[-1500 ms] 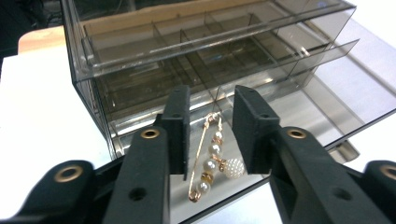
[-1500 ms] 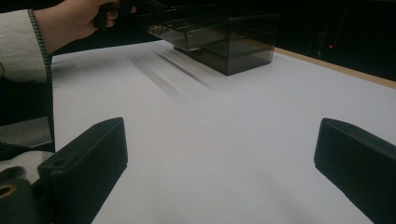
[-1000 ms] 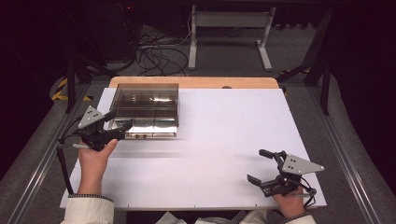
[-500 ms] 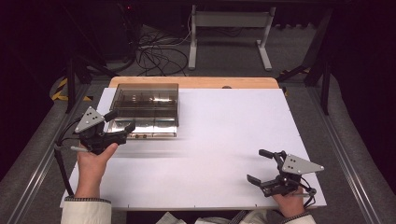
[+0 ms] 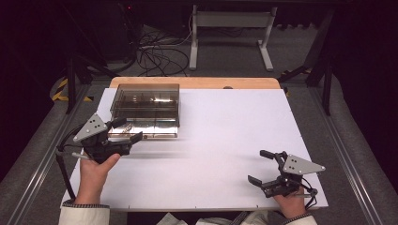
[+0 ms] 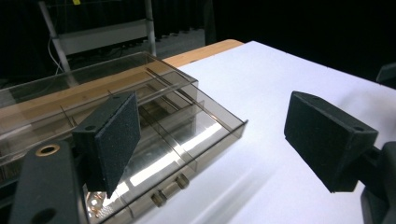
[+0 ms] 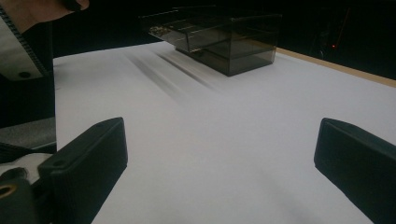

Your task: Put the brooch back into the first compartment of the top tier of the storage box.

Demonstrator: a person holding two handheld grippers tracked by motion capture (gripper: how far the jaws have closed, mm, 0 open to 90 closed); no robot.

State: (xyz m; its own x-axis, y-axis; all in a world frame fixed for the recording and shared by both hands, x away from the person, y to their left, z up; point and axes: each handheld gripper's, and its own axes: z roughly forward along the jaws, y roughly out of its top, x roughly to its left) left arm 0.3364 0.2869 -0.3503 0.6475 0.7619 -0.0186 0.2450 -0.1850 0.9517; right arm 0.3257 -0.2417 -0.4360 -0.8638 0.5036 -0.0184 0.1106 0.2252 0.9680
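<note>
Beside the smoky drawer box [image 5: 145, 110], left tongs [image 5: 126, 131] just spread wider, seemingly empty; right tongs [image 5: 263, 167] spread.

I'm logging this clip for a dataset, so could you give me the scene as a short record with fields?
setting: white table
main thing: smoky clear box with a drawer pulled out, at the table's far left
drawer contents: small items, too blurred to name
left gripper: open, nothing between its pads, at the drawer's front; jaws have just been opening
right gripper: open, empty, near the table's right front edge
</note>
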